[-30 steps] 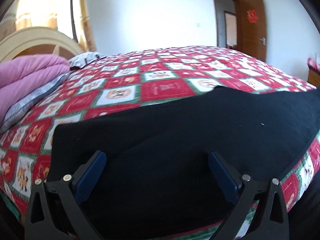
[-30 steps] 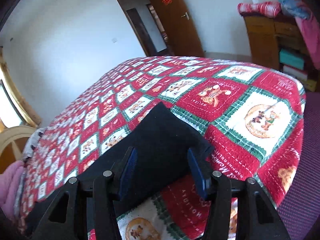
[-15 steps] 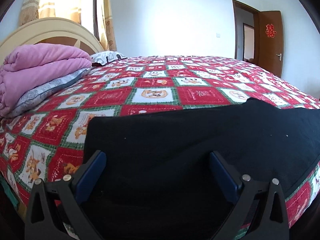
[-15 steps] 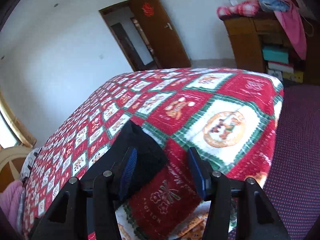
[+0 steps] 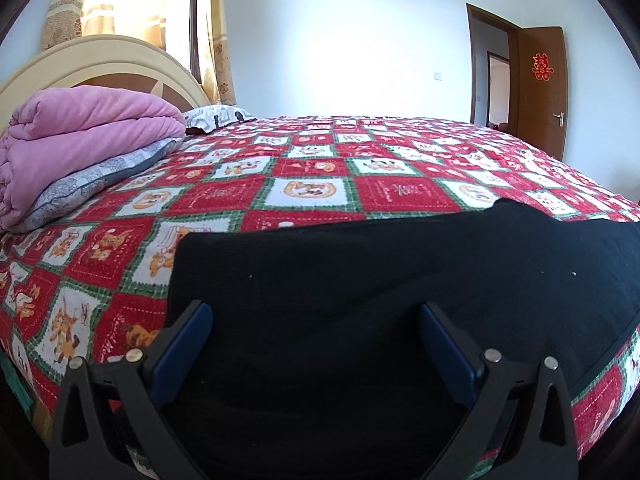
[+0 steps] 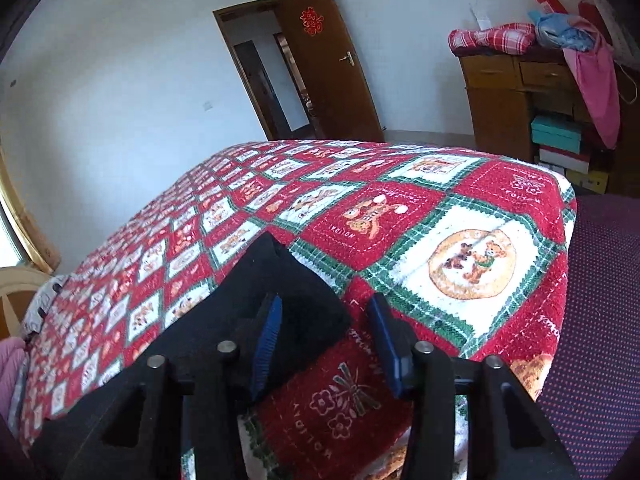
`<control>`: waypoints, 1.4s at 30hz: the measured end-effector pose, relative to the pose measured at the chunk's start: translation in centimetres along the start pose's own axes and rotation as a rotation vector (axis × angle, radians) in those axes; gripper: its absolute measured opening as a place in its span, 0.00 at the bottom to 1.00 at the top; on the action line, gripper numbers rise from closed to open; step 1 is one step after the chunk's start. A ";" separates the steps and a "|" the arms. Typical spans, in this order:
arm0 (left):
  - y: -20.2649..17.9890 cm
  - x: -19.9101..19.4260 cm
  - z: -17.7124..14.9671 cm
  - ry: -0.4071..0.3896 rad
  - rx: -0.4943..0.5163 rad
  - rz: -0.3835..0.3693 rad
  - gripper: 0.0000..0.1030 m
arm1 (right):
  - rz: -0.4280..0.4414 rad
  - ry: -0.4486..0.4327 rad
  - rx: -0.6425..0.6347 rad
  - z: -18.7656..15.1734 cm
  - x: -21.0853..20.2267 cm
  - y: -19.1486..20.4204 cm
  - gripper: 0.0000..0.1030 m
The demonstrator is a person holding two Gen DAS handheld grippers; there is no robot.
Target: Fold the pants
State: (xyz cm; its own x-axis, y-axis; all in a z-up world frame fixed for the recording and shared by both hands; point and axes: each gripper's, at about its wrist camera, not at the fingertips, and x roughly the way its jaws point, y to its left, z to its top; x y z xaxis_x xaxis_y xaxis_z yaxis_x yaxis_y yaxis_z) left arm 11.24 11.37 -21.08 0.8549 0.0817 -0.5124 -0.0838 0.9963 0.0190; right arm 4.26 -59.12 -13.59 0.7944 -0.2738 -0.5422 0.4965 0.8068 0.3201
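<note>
Black pants (image 5: pixel 360 288) lie flat along the near edge of a bed with a red, green and white patchwork quilt (image 5: pixel 312 184). My left gripper (image 5: pixel 316 340) is open, low over one end of the pants, its blue pads wide apart with cloth between and below them. In the right wrist view the other end of the pants (image 6: pixel 276 292) lies on the quilt (image 6: pixel 468 256) near the bed's corner. My right gripper (image 6: pixel 324 332) is open over that end; the end corner lies between its pads, unpinched.
A folded pink blanket (image 5: pixel 80 140) on a grey pillow (image 5: pixel 92 184) lies at the headboard end. A brown door (image 6: pixel 328 64) stands open at the far wall. A wooden cabinet (image 6: pixel 520 96) with piled clothes stands past the bed's corner, beside purple floor (image 6: pixel 600 320).
The left gripper has shifted right along the pants, still open. The right gripper swung off the pants end, then came back over it, its pads now closer together.
</note>
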 end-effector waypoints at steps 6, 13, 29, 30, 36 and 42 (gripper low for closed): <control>0.0 0.0 0.0 -0.002 -0.001 0.002 1.00 | -0.006 0.009 -0.018 -0.1 0.4 0.3 0.22; 0.0 0.0 0.0 -0.003 -0.001 0.003 1.00 | -0.016 -0.042 -0.097 -0.3 -0.4 1.8 0.12; 0.1 0.0 0.0 -0.003 -0.001 0.003 1.00 | 0.034 -0.128 -0.230 -1.0 -2.8 5.8 0.11; 0.1 0.0 0.0 -0.003 -0.001 0.003 1.00 | 0.042 -0.132 -0.239 -1.1 -3.0 6.2 0.11; 0.1 0.0 -0.1 -0.004 -0.001 0.003 1.00 | 0.109 -0.147 -0.297 -2.0 -4.2 8.6 0.11; 0.1 0.0 -0.1 -0.004 -0.001 0.003 1.00 | 0.166 -0.155 -0.349 -3.0 -5.2 11.0 0.11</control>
State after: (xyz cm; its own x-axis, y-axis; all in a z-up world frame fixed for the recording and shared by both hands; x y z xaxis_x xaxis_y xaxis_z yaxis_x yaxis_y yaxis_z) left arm 11.23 11.42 -21.13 0.8569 0.0846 -0.5085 -0.0867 0.9960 0.0196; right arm 4.57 -47.25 -9.63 0.9103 -0.1793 -0.3732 0.2303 0.9683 0.0963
